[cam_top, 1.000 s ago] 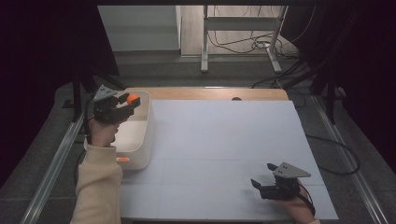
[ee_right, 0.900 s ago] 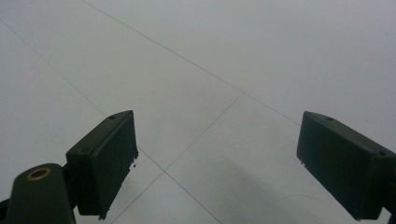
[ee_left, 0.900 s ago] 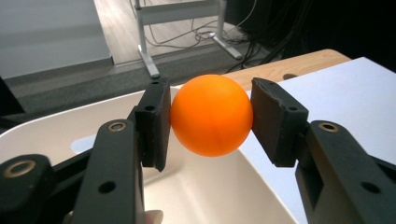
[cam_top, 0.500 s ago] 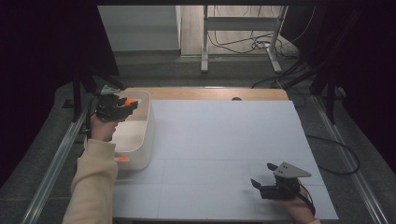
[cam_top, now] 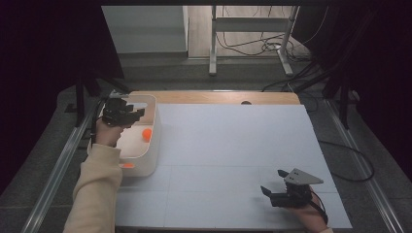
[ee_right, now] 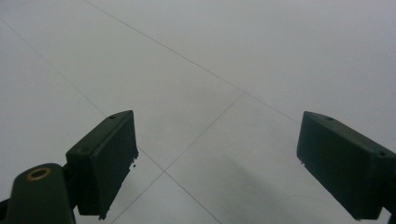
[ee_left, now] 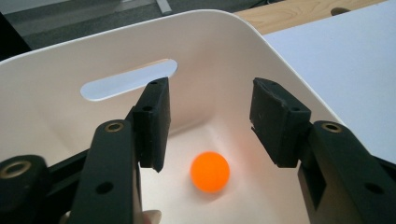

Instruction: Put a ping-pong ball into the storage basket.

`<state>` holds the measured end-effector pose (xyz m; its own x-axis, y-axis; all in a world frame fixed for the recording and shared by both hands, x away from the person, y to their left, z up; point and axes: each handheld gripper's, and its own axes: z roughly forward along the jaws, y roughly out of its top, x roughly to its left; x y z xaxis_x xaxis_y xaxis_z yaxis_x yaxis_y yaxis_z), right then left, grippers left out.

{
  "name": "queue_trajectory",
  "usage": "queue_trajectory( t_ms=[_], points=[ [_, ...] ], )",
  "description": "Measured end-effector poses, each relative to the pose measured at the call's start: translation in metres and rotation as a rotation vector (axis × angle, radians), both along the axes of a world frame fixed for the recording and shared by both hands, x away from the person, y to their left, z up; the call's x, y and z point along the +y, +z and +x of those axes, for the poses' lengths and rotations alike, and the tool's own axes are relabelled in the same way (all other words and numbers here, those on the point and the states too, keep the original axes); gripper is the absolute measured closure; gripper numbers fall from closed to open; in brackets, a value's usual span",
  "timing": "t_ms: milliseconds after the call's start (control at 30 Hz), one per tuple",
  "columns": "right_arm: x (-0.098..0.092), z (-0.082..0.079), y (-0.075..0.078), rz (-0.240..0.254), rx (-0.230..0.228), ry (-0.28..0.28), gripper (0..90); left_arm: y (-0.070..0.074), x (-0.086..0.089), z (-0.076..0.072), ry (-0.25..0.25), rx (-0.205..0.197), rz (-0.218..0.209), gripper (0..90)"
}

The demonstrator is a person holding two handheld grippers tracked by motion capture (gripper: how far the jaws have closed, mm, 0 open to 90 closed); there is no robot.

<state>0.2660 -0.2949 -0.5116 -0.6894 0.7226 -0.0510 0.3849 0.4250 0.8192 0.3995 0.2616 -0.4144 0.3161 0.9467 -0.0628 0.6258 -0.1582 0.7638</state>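
An orange ball [cam_top: 146, 134] [ee_left: 210, 171] lies on the floor of the white bin [cam_top: 154, 145] [ee_left: 56, 121] at the table's left edge. My left gripper [cam_top: 136, 114] [ee_left: 210, 107] hangs over the bin's inside, just above the ball. Its jaws have just been opening; they stand apart with nothing between them, and the ball rests below them, untouched. My right gripper [cam_top: 271, 180] [ee_right: 215, 158] rests near the front right of the white table top [cam_top: 233, 145], jaws wide open over bare surface.
An orange spot [cam_top: 127, 165] shows at the bin's near wall. A slot handle [ee_left: 128, 85] is cut in the bin's far wall. A wooden strip [cam_top: 218, 98] runs along the table's far edge. Metal rails flank the table.
The left gripper sank toward the bin with the orange ball in its jaws, then its jaws parted and the ball dropped to the bin's floor. The right gripper stayed still.
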Motion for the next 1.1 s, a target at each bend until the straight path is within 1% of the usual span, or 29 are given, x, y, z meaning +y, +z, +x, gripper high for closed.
queue_trajectory(
  t_ms=[33,67,100,133,167,200,233,267,467,533,600,733,800,900,1033,1100],
  points=[
    [0.0,0.0,0.0,0.0,0.0,0.0,12.6,0.001,0.0,0.0,0.014,-0.007,0.001,38.5],
    [0.0,0.0,0.0,0.001,0.0,-0.001,12.6,0.002,0.0,-0.001,0.03,-0.017,-0.003,29.1],
    [0.0,0.0,0.0,0.001,0.0,-0.001,12.6,0.002,0.0,-0.001,0.03,-0.017,-0.003,22.9],
    [0.0,0.0,0.0,0.002,0.0,-0.002,12.6,0.004,0.001,-0.002,0.038,-0.033,-0.025,22.9],
    [0.0,0.0,0.0,0.004,0.0,-0.002,12.6,0.006,0.002,-0.004,0.036,-0.043,-0.048,20.7],
    [0.0,0.0,0.0,0.001,0.0,-0.006,12.6,0.01,0.003,-0.007,0.025,-0.062,-0.084,18.7],
    [0.0,0.0,0.0,-0.002,0.0,-0.007,12.6,0.012,0.003,-0.009,0.013,-0.073,-0.102,18.5],
    [0.0,0.0,0.0,-0.002,0.0,-0.007,12.6,0.012,0.003,-0.009,0.013,-0.073,-0.102,18.4],
    [0.0,0.0,0.0,0.002,0.0,-0.003,12.6,0.018,-0.001,-0.017,-0.051,-0.092,-0.134,17.7],
    [0.0,0.0,0.0,0.005,0.0,-0.004,12.6,0.022,-0.004,-0.021,-0.074,-0.107,-0.152,17.4],
    [0.0,0.0,0.0,0.005,0.0,-0.004,12.6,0.026,-0.007,-0.027,-0.095,-0.129,-0.161,17.4],
    [0.0,0.0,0.0,0.003,-0.001,-0.005,12.6,0.035,-0.016,-0.037,-0.15,-0.161,-0.187,17.4],
    [0.0,0.0,0.0,0.003,-0.001,-0.004,12.6,0.037,-0.02,-0.041,-0.174,-0.17,-0.197,17.3],
    [0.0,0.0,0.0,0.002,-0.002,-0.004,12.6,0.04,-0.024,-0.048,-0.217,-0.184,-0.232,17.5],
    [0.0,0.0,0.0,0.002,-0.003,-0.002,12.6,0.042,-0.031,-0.056,-0.253,-0.198,-0.236,17.5],
    [0.0,0.0,0.0,0.002,-0.002,-0.004,12.6,0.042,-0.034,-0.059,-0.271,-0.198,-0.236,17.5]
  ],
)
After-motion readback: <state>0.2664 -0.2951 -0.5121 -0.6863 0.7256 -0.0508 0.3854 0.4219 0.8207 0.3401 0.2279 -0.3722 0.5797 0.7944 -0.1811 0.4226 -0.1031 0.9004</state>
